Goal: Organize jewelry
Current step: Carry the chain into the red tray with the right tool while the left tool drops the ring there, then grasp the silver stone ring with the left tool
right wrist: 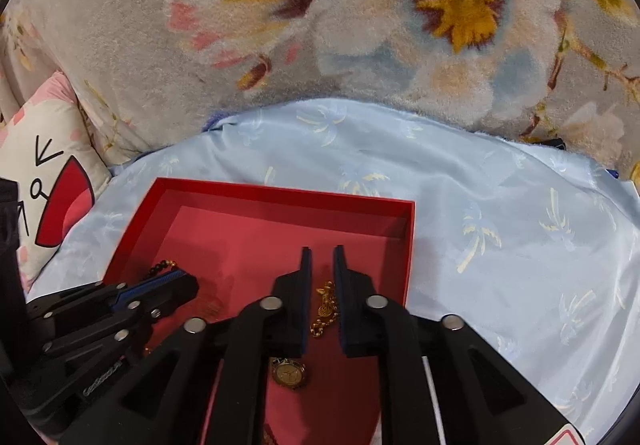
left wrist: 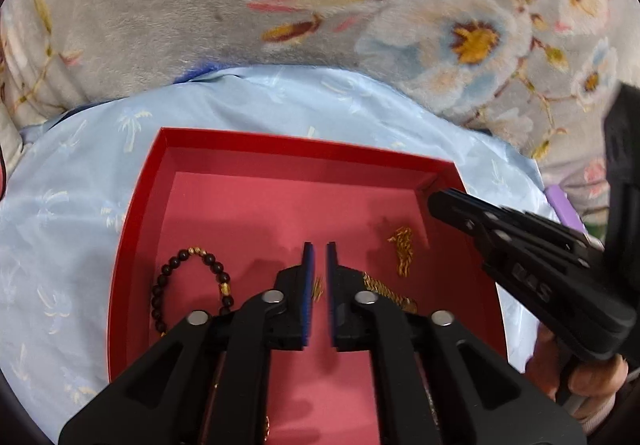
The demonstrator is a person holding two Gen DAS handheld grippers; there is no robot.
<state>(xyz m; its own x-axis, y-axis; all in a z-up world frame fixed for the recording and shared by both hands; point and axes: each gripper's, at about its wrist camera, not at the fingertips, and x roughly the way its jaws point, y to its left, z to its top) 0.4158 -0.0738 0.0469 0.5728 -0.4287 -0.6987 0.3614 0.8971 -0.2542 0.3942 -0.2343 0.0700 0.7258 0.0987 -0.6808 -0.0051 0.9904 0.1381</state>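
Both tongs hang over the red tray (left wrist: pixel 280 149) on the bed, each a little open and holding nothing. The bead bracelet (left wrist: pixel 192 277), gold chain (right wrist: pixel 325 309) and watch (right wrist: pixel 289 371) lie inside. I think the next move is picking 1 piece, closing carefully on it.

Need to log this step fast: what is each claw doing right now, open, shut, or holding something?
Left claw: slightly open, holding nothing, over the red box.
Right claw: slightly open, holding nothing; gold chain lies below it.
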